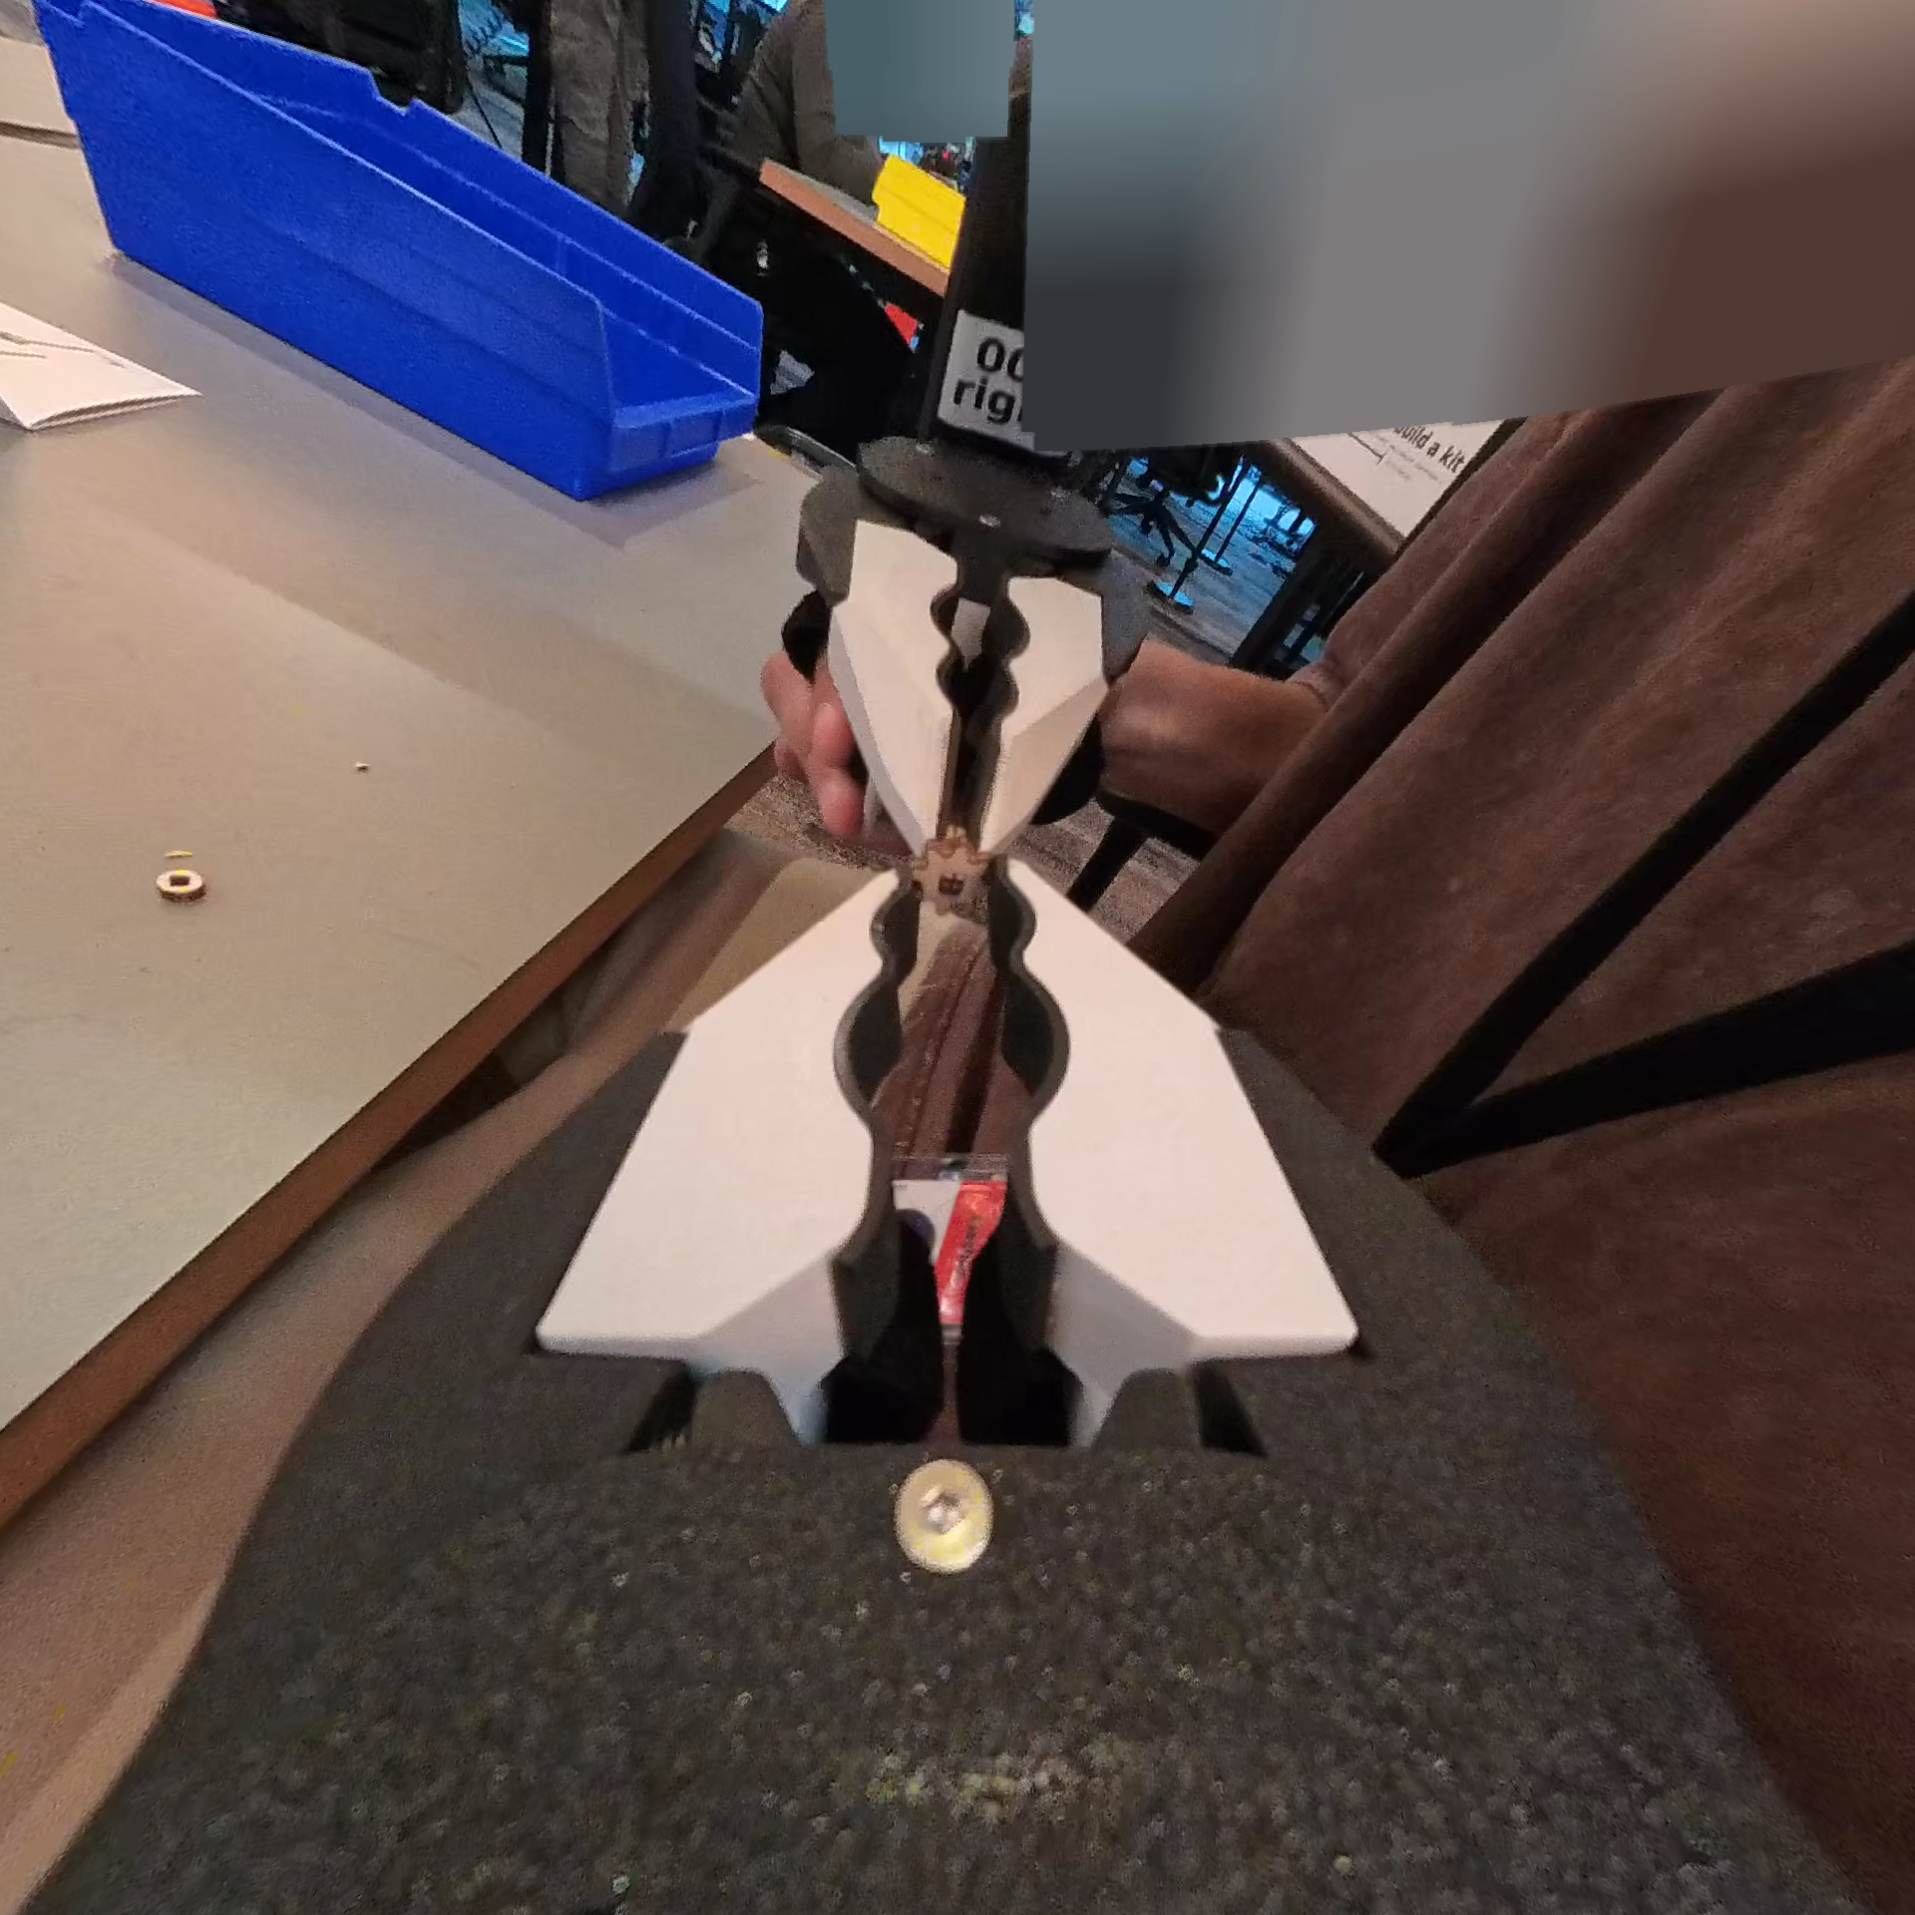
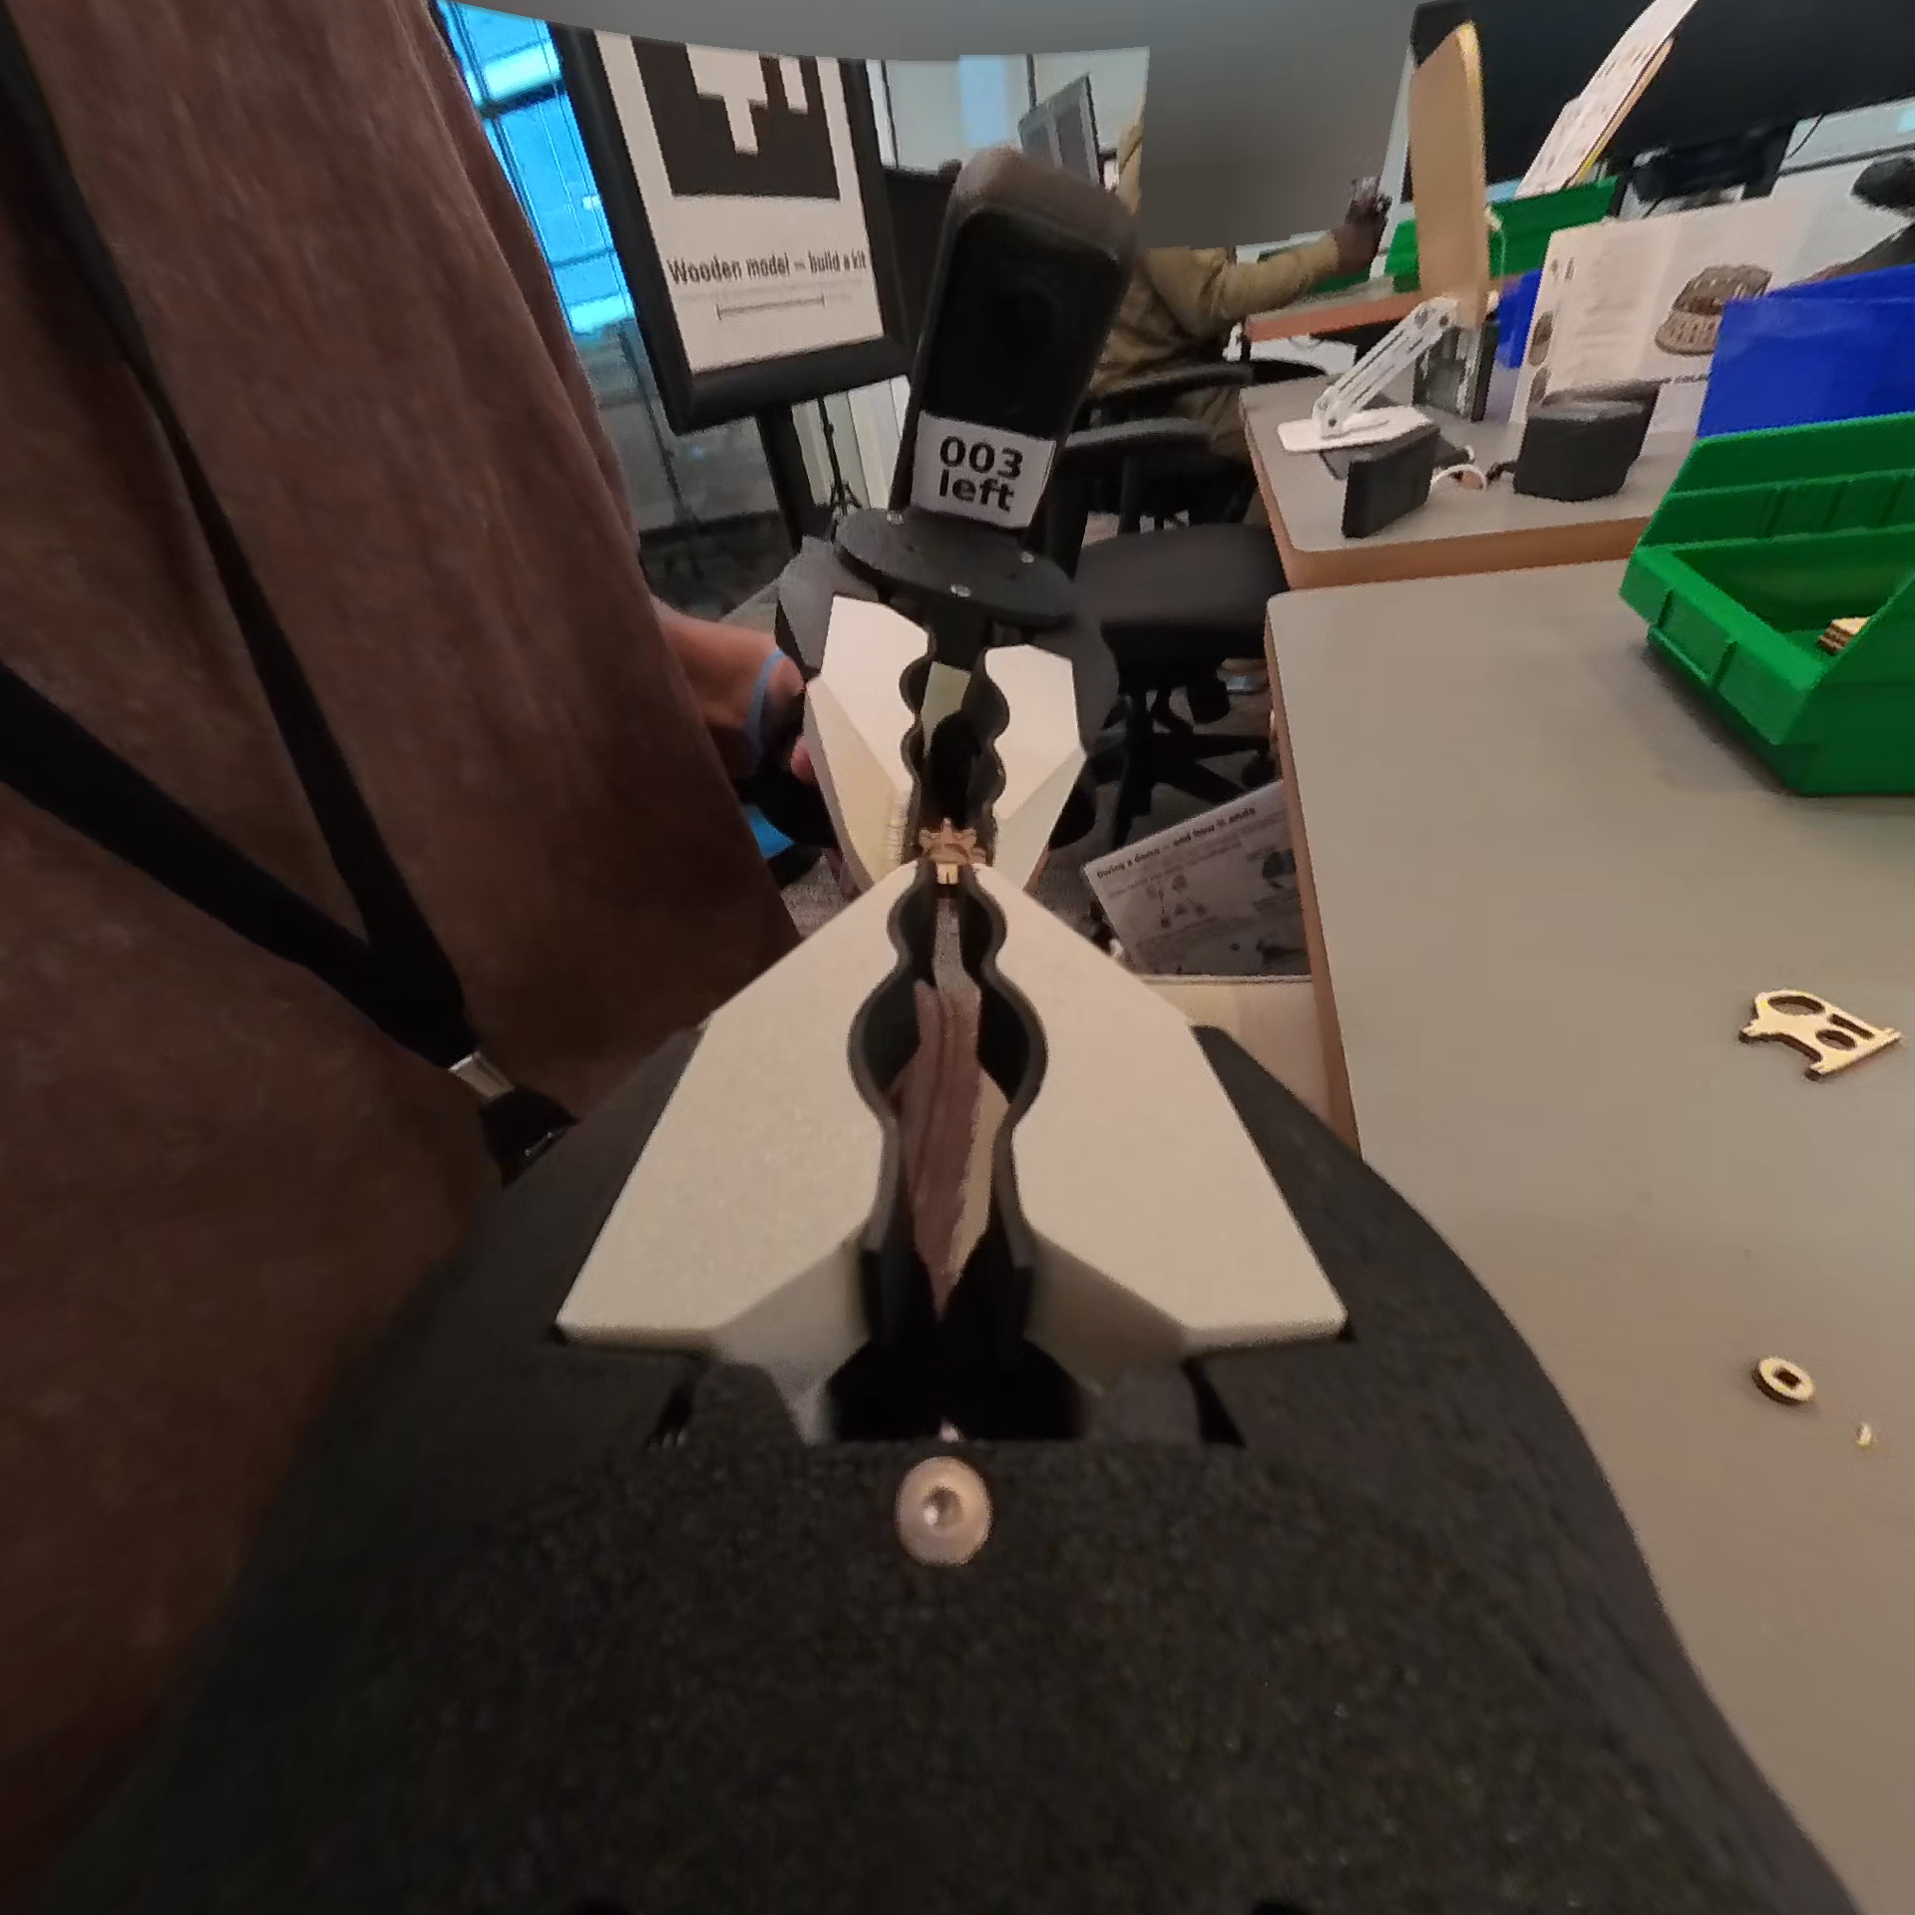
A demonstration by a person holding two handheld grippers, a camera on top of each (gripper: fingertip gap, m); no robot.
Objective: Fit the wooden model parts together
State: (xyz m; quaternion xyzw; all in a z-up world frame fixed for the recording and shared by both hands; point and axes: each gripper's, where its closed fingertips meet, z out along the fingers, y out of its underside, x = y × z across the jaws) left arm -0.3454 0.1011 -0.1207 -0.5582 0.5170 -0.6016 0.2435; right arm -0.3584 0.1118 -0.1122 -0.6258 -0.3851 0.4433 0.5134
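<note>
Both grippers clamped tip-to-tip on the small wooden gear [image 1: 948, 879]; green bin [image 2: 1782, 622] seen only from right.

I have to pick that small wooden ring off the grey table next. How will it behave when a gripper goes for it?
The wooden ring lies flat on the grey table, so fingers will probably struggle to get under its thin edge. It looks very light and may skid when nudged. Tipped onto its rim, its round shape could let it roll.
</note>
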